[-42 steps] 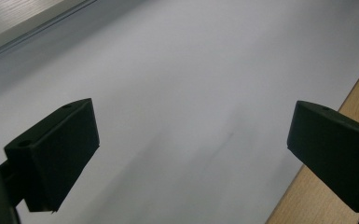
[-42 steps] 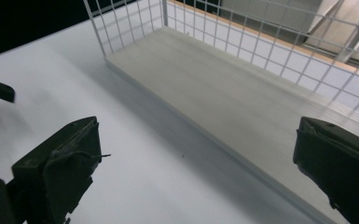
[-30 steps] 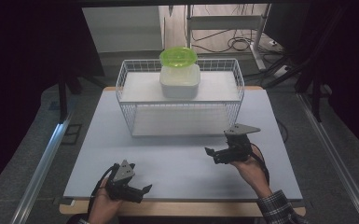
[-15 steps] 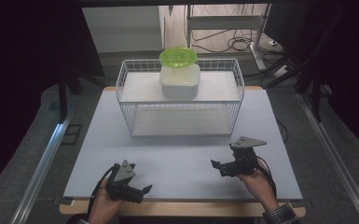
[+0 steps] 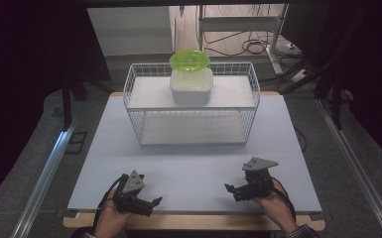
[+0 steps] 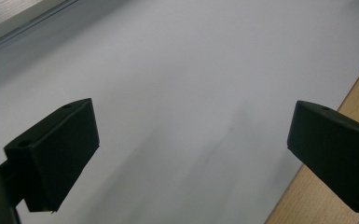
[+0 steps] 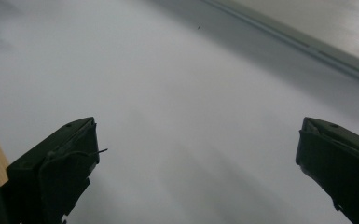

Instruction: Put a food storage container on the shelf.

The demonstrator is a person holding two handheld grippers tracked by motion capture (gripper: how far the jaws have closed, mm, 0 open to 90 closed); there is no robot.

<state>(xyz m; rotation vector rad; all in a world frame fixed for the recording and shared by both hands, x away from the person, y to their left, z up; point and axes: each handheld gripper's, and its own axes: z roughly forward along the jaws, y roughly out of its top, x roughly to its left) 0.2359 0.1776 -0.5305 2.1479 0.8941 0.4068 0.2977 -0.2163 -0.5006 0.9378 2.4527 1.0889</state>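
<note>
The pale grey surface (image 5: 198, 163) lies bare across its whole near half, with a strip of wood edge showing along the front. Both claws sit low near that front edge, well apart from each other, with open room between them and ahead of them up to the white wire basket (image 5: 192, 106).

The left claw (image 5: 151, 203) is held by a hand (image 5: 110, 220) at the near-left corner, just inside the front edge; in the left gripper view its two black jaws stand wide apart with nothing between them, and the wooden edge (image 6: 326, 186) runs under the right-hand jaw. The right claw (image 5: 230, 189) is held by the other hand (image 5: 273, 203) at the near right, its grey three-cornered plate on top. In the right gripper view its jaws are likewise spread wide and empty over plain surface, a sliver of wood at the lower left.

The basket stands at the far middle of the surface, clear of both side edges. Inside it, on the upper shelf, sits a translucent white container (image 5: 191, 85) with a green bowl-like lid (image 5: 189, 59) on top — toward the basket's back wall.

Against the earlier frames, the right claw has drawn back from mid-surface toward the front edge and sits lower — the left one has kept its place, and the basket and its contents have not shifted.
</note>
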